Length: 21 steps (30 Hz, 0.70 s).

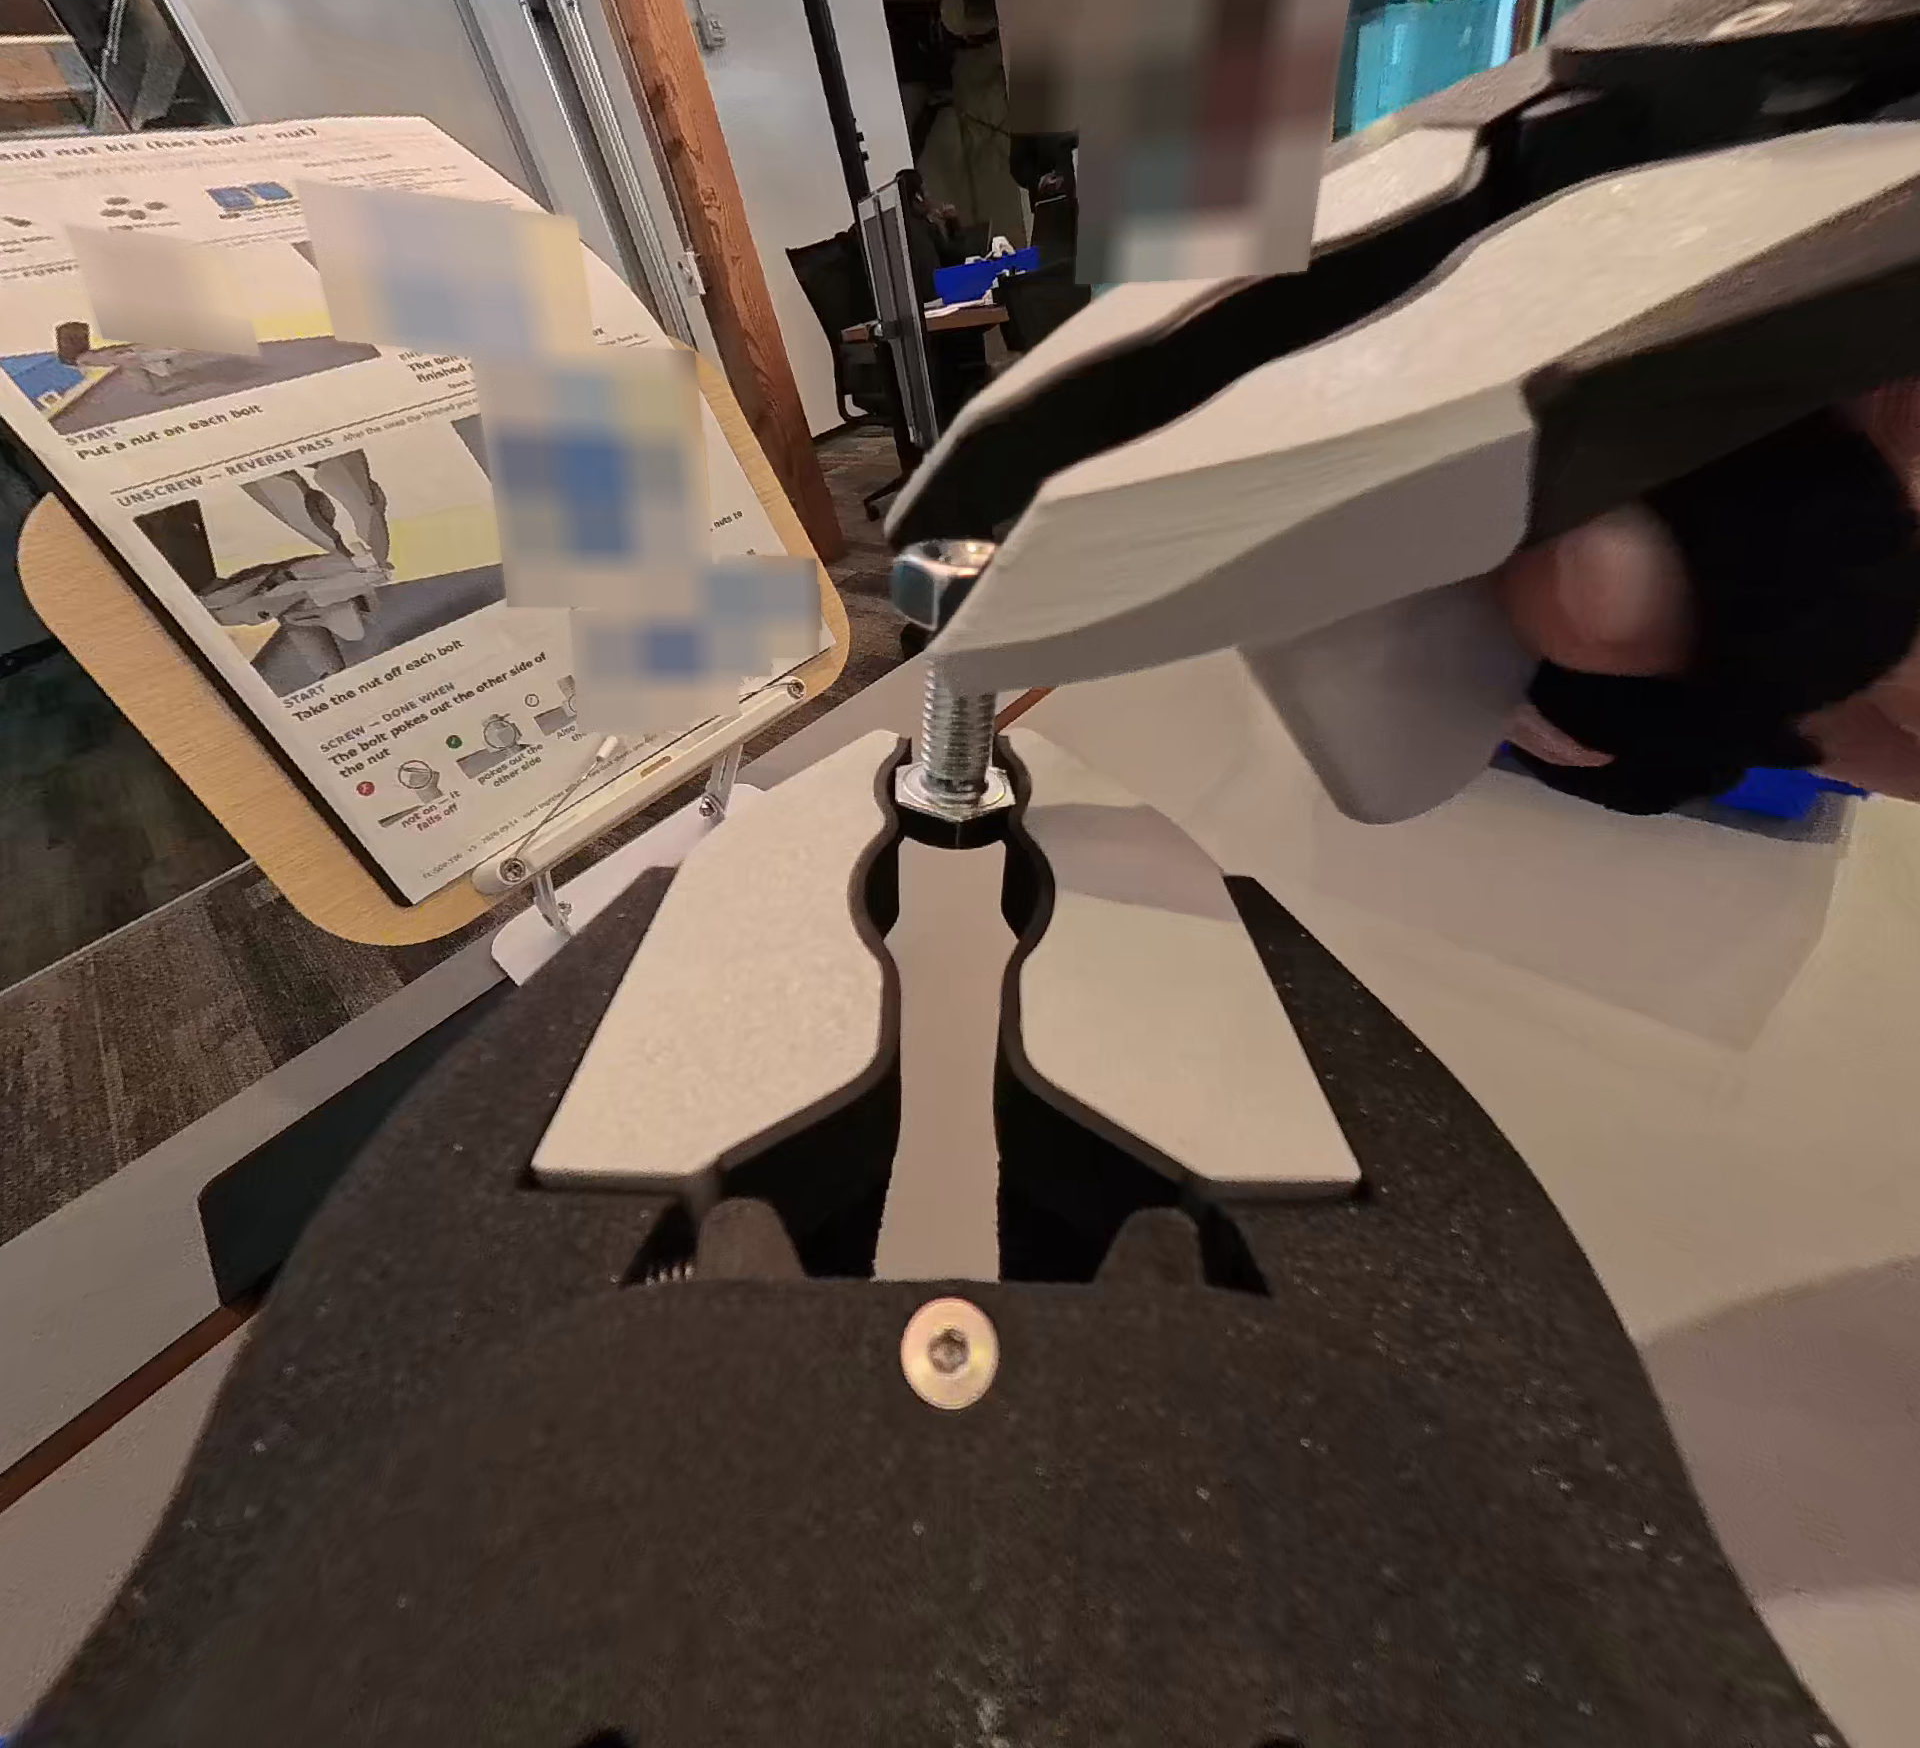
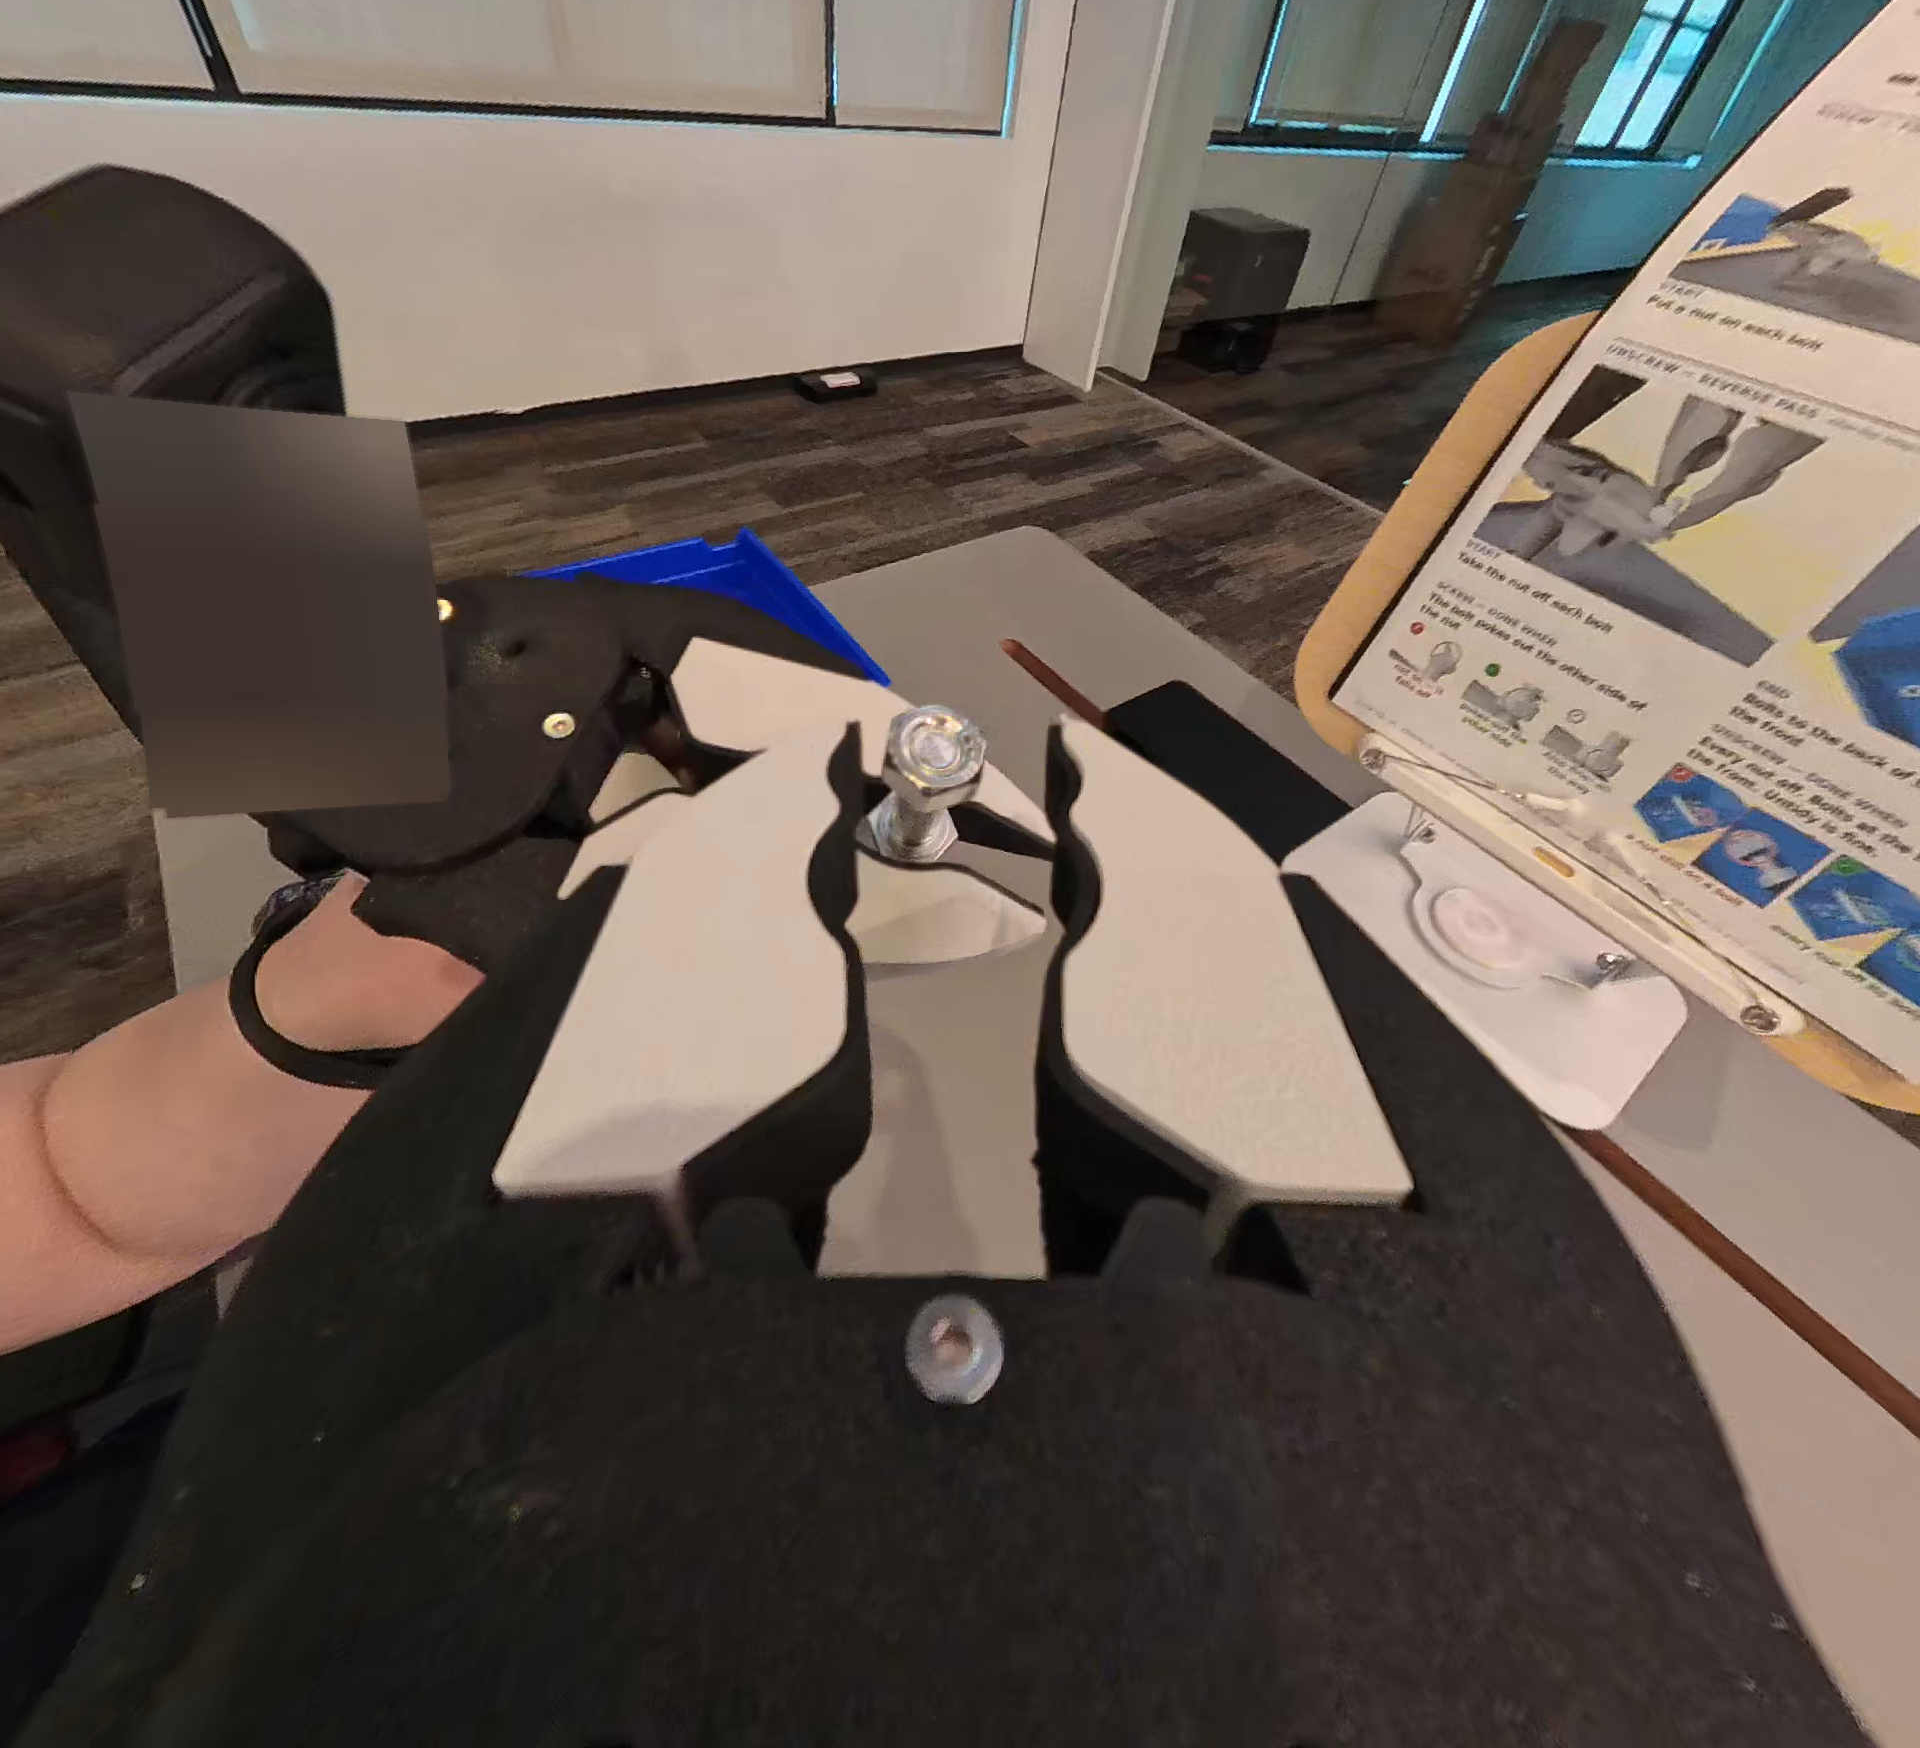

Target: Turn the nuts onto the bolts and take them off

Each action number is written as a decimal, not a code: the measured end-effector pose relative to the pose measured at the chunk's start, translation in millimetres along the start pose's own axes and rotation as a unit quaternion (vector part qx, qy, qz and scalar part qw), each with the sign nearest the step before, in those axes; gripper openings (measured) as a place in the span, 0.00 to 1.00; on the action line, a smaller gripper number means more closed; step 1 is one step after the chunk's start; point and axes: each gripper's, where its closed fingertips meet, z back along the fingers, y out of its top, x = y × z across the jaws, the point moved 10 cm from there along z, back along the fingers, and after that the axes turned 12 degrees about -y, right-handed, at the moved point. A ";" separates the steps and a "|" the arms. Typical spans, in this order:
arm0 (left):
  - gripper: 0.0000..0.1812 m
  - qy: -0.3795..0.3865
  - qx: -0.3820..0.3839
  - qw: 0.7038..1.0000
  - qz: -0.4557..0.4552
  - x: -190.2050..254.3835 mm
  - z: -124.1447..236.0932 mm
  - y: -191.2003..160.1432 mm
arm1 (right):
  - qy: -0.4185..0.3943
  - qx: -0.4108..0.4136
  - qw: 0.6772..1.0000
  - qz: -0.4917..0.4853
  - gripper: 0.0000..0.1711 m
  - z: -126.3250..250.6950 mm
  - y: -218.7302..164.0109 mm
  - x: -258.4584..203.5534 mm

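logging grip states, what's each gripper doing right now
left gripper: closed on the hex nut low on the bolt
right gripper: open, jaws either side of the bolt head

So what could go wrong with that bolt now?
1. The right claw is open around the bolt head, with gaps on both sides, so it might close off-centre and slip off.
2. Only the left claw pinches the nut. The bolt stands tall above it, so a bump from the right claw could tilt it or knock it loose.
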 end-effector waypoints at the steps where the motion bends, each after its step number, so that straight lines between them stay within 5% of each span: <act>1: 0.08 -0.003 0.003 1.000 -0.001 0.2 0.4 0.6 | 0.012 -0.001 1.000 0.001 0.16 -0.8 -0.1 0.1; 6: 0.08 -0.050 -0.001 0.999 -0.012 2.2 3.1 3.2 | 0.077 -0.006 0.996 0.037 0.11 4.3 2.9 5.1; 9: 0.08 -0.163 0.001 0.987 0.016 6.9 6.9 5.8 | 0.178 0.003 0.979 0.101 0.11 11.2 5.2 11.7; 16: 0.08 -0.482 -0.007 0.871 0.093 32.8 11.0 3.6 | 0.447 0.045 0.867 0.218 0.11 27.8 2.0 11.1; 19: 0.08 -0.537 0.000 0.837 0.108 40.6 7.7 2.9 | 0.504 0.055 0.836 0.210 0.11 28.5 0.0 9.8; 21: 0.08 -0.524 0.006 0.845 0.107 39.8 6.0 3.1 | 0.503 0.057 0.840 0.196 0.11 27.0 -1.0 12.6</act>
